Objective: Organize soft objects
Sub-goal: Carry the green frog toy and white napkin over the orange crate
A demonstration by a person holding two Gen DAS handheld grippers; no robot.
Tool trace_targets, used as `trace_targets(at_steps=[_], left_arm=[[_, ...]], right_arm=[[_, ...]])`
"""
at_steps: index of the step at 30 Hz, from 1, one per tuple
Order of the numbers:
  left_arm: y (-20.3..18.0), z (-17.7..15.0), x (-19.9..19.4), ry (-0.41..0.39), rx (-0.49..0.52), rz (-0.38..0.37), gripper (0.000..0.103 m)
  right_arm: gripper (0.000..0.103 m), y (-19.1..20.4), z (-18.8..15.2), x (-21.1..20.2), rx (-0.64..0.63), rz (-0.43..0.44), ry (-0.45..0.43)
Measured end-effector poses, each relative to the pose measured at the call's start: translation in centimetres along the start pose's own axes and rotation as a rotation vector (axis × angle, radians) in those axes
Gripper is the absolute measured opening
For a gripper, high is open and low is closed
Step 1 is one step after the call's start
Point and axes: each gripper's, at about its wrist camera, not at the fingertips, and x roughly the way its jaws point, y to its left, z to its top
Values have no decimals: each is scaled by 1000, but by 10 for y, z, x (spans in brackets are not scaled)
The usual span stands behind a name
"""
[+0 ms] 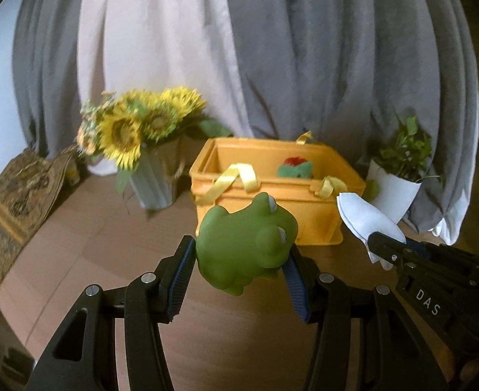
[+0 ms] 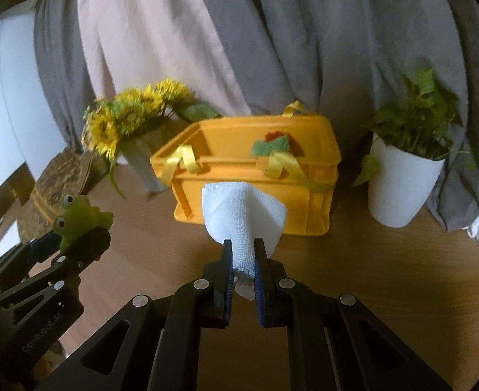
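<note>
- The left claw [image 1: 239, 254] is gripping a green frog toy [image 1: 242, 244] between its blue ribbed pads, its jaws standing partly apart around the toy's body; the frog is being held clear above the wooden surface [image 1: 92, 244].
- The right claw [image 2: 242, 254] is pinching a white cloth [image 2: 239, 218], its jaws standing almost closed on the bunched end while the rest is fanning out in front of it.
- Both held things are hanging in front of the orange crate [image 2: 249, 195], which is sitting toward the far edge of the surface, by the grey and pale curtains [image 1: 272, 65].
- A green and red soft toy [image 1: 296, 167] is lying inside the crate, and yellow ribbons [image 1: 236, 176] are draping over its rim.
- A vase of sunflowers [image 1: 135, 130] is standing left of the crate, near the far left part of the surface.
- A white pot with a leafy plant [image 2: 402, 176] is standing right of the crate.
- A patterned brown mat [image 1: 14, 202] is leaning at the left edge.
</note>
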Motion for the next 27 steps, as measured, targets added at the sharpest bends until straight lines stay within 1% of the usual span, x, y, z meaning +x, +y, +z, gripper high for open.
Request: trace_targets(at_steps=[8,14,20,27], left_arm=[[15,26,2,-32,72,-110,52],[20,44,6,-66,94,-154,52],[20,61,9,-110,112,-176,52],[18,78,19,-139,108,-192,52]], right_arm=[[12,16,14,-15,92,-97,-79],[12,23,26,-23,123,-146,-136],[12,26,43,-26,133,-179,-198],[12,24,61,-27,119,-197,-243]])
